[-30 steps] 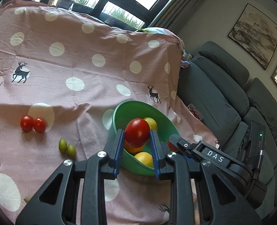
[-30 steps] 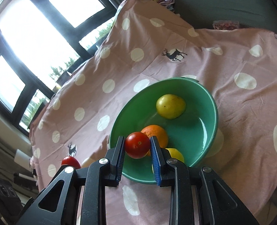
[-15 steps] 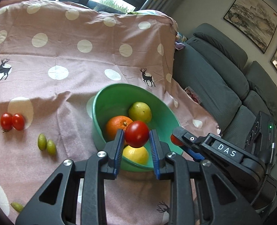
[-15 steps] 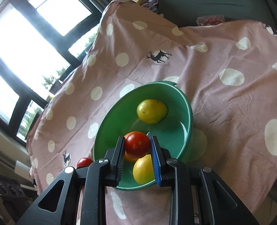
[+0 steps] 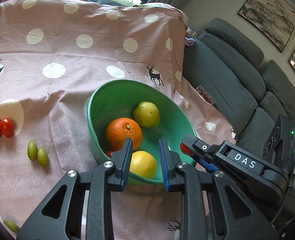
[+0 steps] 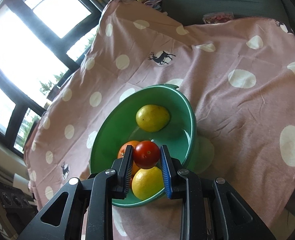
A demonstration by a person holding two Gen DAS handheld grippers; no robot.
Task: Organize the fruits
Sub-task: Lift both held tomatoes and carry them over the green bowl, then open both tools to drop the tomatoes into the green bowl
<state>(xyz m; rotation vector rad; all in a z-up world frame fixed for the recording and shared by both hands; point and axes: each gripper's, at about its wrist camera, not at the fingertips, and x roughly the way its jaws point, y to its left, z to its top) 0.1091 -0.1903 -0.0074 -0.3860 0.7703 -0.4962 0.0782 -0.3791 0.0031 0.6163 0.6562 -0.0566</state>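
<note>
A green bowl (image 5: 115,100) on the pink dotted cloth holds an orange (image 5: 123,133), a yellow-green lemon (image 5: 146,114), a yellow lemon (image 5: 143,165) and a red tomato (image 5: 109,153), mostly hidden by my left finger. My left gripper (image 5: 144,152) is open and empty over the bowl's near rim. My right gripper (image 6: 146,157) is shut on a red tomato (image 6: 146,154) above the bowl (image 6: 115,120); in the left wrist view it (image 5: 189,150) shows at the bowl's right rim.
On the cloth left of the bowl lie two red cherry tomatoes (image 5: 1,127) and two green olive-like fruits (image 5: 37,153); another green one (image 5: 11,225) lies at the near left edge. A grey sofa (image 5: 237,84) stands to the right.
My left gripper has opened and let go of its tomato, which now lies in the bowl by the orange. My right gripper has moved lower and closer over the bowl, still holding its tomato.
</note>
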